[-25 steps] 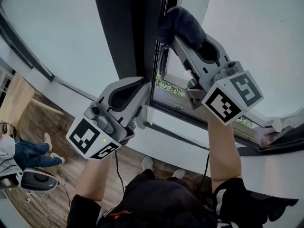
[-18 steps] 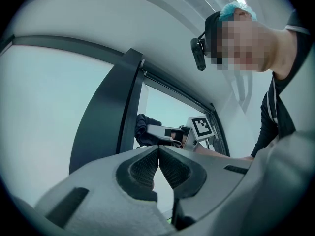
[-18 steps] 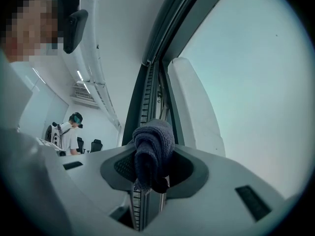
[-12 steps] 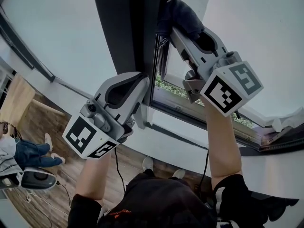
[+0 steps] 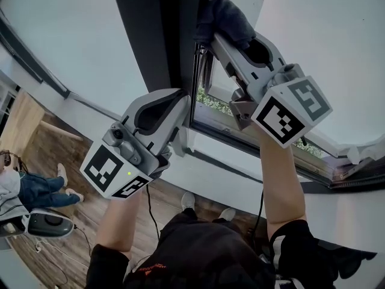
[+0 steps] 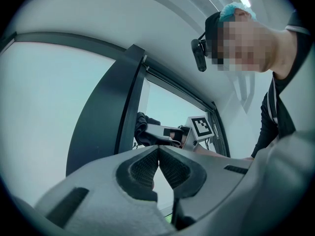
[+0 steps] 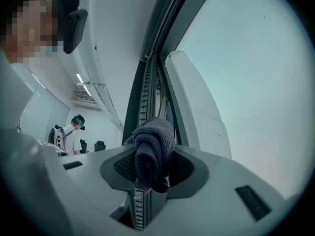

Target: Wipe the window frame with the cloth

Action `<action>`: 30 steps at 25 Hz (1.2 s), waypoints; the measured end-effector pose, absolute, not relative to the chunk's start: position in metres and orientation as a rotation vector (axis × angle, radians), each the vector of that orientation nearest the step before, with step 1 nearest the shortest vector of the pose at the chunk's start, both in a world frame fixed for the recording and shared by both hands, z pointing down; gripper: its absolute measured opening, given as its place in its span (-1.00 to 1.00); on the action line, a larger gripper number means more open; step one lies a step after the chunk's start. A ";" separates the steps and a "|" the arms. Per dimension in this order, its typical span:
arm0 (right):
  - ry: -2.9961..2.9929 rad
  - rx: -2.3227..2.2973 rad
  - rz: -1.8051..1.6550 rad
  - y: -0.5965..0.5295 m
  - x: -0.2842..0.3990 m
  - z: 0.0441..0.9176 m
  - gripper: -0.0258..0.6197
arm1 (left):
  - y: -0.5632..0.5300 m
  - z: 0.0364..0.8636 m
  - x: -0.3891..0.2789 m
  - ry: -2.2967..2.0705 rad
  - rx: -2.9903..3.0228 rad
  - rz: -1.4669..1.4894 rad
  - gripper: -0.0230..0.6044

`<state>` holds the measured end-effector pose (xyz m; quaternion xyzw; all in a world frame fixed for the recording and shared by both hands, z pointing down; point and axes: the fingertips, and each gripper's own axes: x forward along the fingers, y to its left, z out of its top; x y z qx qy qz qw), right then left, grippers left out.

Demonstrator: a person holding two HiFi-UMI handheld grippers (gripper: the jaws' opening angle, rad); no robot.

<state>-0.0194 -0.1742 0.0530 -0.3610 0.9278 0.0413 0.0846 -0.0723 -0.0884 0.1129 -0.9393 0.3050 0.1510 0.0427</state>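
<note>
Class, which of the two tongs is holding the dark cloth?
The right tongs, shut on the cloth at the window frame; the left tongs are shut with nothing between them.

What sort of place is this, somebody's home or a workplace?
Probably an office or lab, not a home: tall glass panes in a dark window frame, ceiling strip lights, and office chairs beside another person.

Three close views, shared window frame [image 5: 153, 29]
</note>
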 end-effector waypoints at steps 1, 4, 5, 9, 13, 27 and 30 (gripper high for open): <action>2.770 -1.076 0.113 -0.174 -0.020 0.057 -0.54 | -0.088 0.116 -0.073 0.938 -2.880 0.460 -0.86; 2.778 -1.072 0.082 -0.170 -0.021 0.075 -0.54 | -0.084 0.132 -0.073 0.952 -2.902 0.452 -0.86; 2.779 -1.070 0.072 -0.168 -0.021 0.082 -0.54 | -0.082 0.138 -0.072 0.955 -2.907 0.448 -0.86; 2.784 -1.067 0.038 -0.164 -0.021 0.098 -0.54 | -0.078 0.152 -0.070 0.964 -2.926 0.436 -0.86; 2.789 -1.062 0.002 -0.168 -0.020 0.107 -0.54 | -0.083 0.157 -0.067 0.976 -2.947 0.422 -0.86; 2.798 -1.065 -0.193 -0.179 -0.018 0.175 -0.54 | -0.094 0.205 -0.062 1.020 -3.047 0.341 -0.86; 2.806 -1.068 -0.228 -0.177 -0.018 0.191 -0.54 | -0.095 0.215 -0.060 1.029 -3.066 0.331 -0.86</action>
